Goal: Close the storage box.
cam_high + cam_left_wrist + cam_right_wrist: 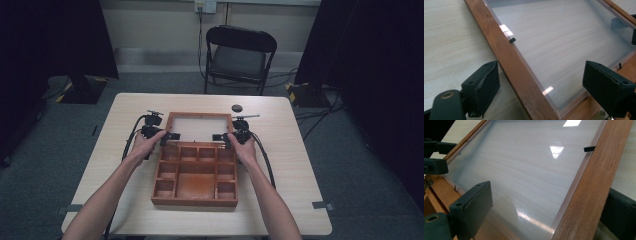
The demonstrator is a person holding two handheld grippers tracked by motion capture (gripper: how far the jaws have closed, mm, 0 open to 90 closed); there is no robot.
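Note:
A wooden compartment box [195, 175] sits mid-table, its clear-paned lid [198, 115] lying open and flat behind it. My left gripper [172, 136] is at the lid's left rail and my right gripper [219, 137] at its right rail, both near the hinge. In the left gripper view the gripper [541, 92] is open, its jaws straddling the wooden rail [509, 52] beside the pane [554, 37]. In the right gripper view the gripper [549, 202] is open too. One jaw is over the pane [524, 162], and the other is outside the rail [596, 175], partly hidden by it.
A small black round object [237, 108] lies on the table behind the lid. A black folding chair [240, 55] stands past the far edge. Cables trail from both grippers along the forearms. Bare tabletop [295, 150] flanks the box on both sides.

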